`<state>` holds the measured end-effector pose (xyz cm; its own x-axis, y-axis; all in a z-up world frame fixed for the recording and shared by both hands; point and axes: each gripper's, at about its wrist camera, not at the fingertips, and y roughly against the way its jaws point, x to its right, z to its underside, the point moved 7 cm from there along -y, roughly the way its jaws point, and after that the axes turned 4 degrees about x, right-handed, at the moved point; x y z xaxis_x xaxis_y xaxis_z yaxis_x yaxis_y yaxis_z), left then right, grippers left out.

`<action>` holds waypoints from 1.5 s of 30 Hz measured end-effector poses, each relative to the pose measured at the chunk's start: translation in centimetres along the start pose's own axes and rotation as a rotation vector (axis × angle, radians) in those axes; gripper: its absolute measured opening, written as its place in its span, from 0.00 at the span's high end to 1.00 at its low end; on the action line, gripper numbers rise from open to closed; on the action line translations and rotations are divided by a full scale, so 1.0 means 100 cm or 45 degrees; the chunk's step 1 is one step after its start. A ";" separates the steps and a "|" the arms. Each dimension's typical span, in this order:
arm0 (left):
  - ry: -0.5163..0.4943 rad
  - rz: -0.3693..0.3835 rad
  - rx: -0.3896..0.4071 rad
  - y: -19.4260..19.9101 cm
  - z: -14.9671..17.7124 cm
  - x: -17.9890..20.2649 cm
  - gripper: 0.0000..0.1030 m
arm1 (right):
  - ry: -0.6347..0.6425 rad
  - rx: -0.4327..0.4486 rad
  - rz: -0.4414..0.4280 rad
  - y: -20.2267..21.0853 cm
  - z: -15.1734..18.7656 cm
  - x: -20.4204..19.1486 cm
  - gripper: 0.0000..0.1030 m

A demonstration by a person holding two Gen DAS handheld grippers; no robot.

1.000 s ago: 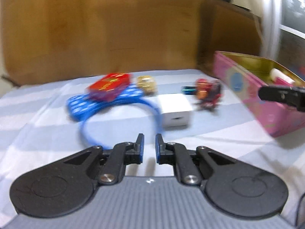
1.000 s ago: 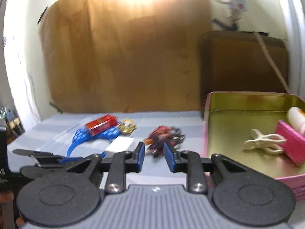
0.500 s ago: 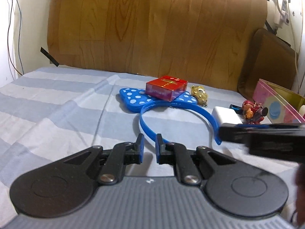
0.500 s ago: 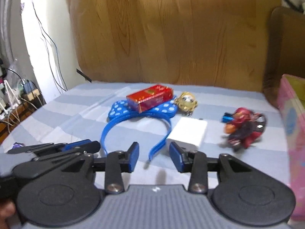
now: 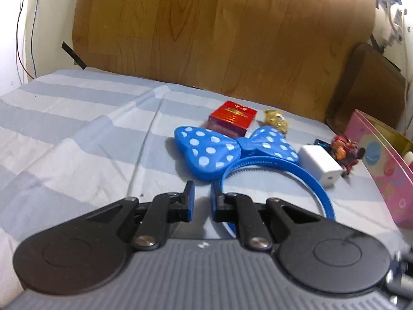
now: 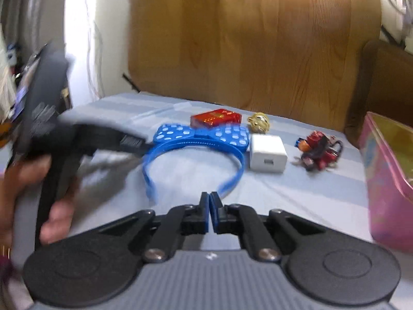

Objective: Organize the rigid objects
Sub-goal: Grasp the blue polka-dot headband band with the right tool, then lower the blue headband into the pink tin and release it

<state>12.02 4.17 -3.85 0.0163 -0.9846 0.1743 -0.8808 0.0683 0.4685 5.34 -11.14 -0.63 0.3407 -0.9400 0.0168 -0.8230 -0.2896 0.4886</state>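
Observation:
A blue headband with a polka-dot bow lies on the striped bed sheet. Behind it sit a red box and a gold charm. To its right are a white charger block and a red toy figure. My left gripper hovers just in front of the headband's near end, closed to a narrow slit with nothing in it. My right gripper is in front of the headband; its jaws are closing, the pads meet, and nothing is held.
A pink tin with a gold inside stands at the right edge, also seen as the pink tin. A wooden headboard closes off the back. A hand holds the blurred left gripper at the left.
The right gripper's jaws went from apart to shut, and it swung left from the tin toward the headband. The left gripper drew nearer the headband. The right gripper has left the left wrist view.

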 end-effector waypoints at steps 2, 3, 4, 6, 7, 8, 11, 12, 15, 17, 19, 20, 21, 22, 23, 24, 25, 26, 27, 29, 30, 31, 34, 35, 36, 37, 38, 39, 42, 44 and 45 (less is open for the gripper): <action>0.008 -0.011 -0.007 0.007 0.003 -0.003 0.86 | -0.008 -0.019 -0.042 0.010 0.011 -0.002 0.95; 0.030 -0.014 -0.009 0.010 0.003 -0.006 0.85 | -0.021 -0.011 -0.042 0.014 0.013 0.000 0.94; 0.055 -0.022 -0.013 0.014 0.004 -0.009 0.86 | -0.041 0.008 -0.032 0.017 0.010 0.005 0.92; 0.103 -0.032 -0.030 0.020 0.002 -0.012 0.85 | -0.115 0.053 -0.016 0.019 -0.001 0.017 0.85; 0.107 -0.027 -0.040 0.023 0.000 -0.010 0.84 | -0.160 0.075 -0.012 0.020 -0.008 0.023 0.78; 0.092 -0.027 -0.047 0.025 0.000 -0.005 0.80 | -0.199 0.091 -0.004 0.019 -0.014 0.031 0.74; 0.029 -0.047 -0.029 0.026 -0.004 0.009 0.54 | -0.231 0.114 0.030 0.003 -0.030 0.047 0.70; 0.012 -0.047 -0.027 0.025 -0.005 0.015 0.51 | -0.249 0.100 0.032 -0.004 -0.032 0.051 0.70; -0.066 -0.041 -0.040 0.020 -0.005 0.029 0.49 | -0.337 0.018 -0.002 -0.028 -0.029 0.062 0.70; -0.112 -0.085 -0.076 0.012 0.002 0.032 0.50 | -0.362 -0.029 -0.006 -0.046 -0.025 0.065 0.70; -0.118 -0.108 -0.083 0.008 0.010 0.028 0.57 | -0.365 -0.054 -0.020 -0.053 -0.021 0.063 0.70; -0.165 -0.149 -0.058 0.009 0.013 0.028 0.69 | -0.362 -0.064 -0.035 -0.054 -0.018 0.061 0.70; -0.203 -0.157 -0.036 0.010 0.015 0.030 0.77 | -0.354 -0.081 -0.046 -0.058 -0.016 0.058 0.75; -0.221 -0.147 -0.019 0.012 0.017 0.033 0.85 | -0.336 -0.078 -0.046 -0.058 -0.015 0.055 0.85; -0.232 -0.164 -0.010 0.014 0.019 0.035 0.85 | -0.311 -0.082 -0.054 -0.058 -0.015 0.051 0.85; -0.224 -0.172 0.001 0.016 0.019 0.035 0.86 | -0.306 -0.076 -0.051 -0.057 -0.015 0.049 0.86; -0.194 -0.167 0.009 0.020 0.019 0.034 0.86 | -0.303 -0.065 -0.043 -0.055 -0.016 0.049 0.86; -0.160 -0.161 0.026 0.024 0.019 0.033 0.87 | -0.300 -0.037 -0.030 -0.050 -0.016 0.048 0.86; -0.149 -0.163 0.051 0.029 0.018 0.033 0.88 | -0.293 -0.001 -0.021 -0.043 -0.017 0.047 0.87; -0.159 -0.164 0.126 0.040 0.013 0.039 0.88 | -0.260 0.098 0.002 -0.025 -0.022 0.044 0.87; -0.171 -0.157 0.164 0.044 0.010 0.045 0.88 | -0.237 0.143 0.020 -0.018 -0.024 0.043 0.87; -0.192 -0.149 0.202 0.047 0.006 0.053 0.88 | -0.204 0.196 0.054 -0.010 -0.026 0.043 0.87; -0.277 -0.100 0.301 0.054 -0.010 0.084 0.88 | -0.158 0.313 0.157 0.009 -0.033 0.051 0.87; -0.294 -0.076 0.309 0.053 -0.014 0.094 0.88 | -0.164 0.343 0.196 0.015 -0.035 0.059 0.87; -0.306 -0.040 0.310 0.050 -0.018 0.106 0.88 | -0.177 0.362 0.225 0.020 -0.036 0.068 0.87; -0.312 -0.007 0.305 0.047 -0.021 0.117 0.88 | -0.204 0.378 0.258 0.026 -0.037 0.081 0.87; -0.321 0.035 0.302 0.044 -0.025 0.131 0.88 | -0.232 0.391 0.284 0.031 -0.037 0.092 0.87; -0.336 0.070 0.305 0.041 -0.027 0.144 0.88 | -0.262 0.407 0.318 0.037 -0.036 0.106 0.87; -0.414 0.161 0.332 0.033 -0.031 0.194 0.88 | -0.311 0.450 0.434 0.054 -0.036 0.143 0.87; -0.447 0.218 0.330 0.026 -0.033 0.224 0.88 | -0.346 0.471 0.510 0.064 -0.033 0.169 0.87; -0.456 0.247 0.324 0.023 -0.033 0.239 0.88 | -0.362 0.477 0.541 0.068 -0.032 0.180 0.87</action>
<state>11.95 -18.64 4.27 -0.2842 -0.9543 -0.0930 -0.9402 0.2583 0.2221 7.34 -29.47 5.76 -0.1422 -0.9831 -0.1156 -0.9807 0.1241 0.1511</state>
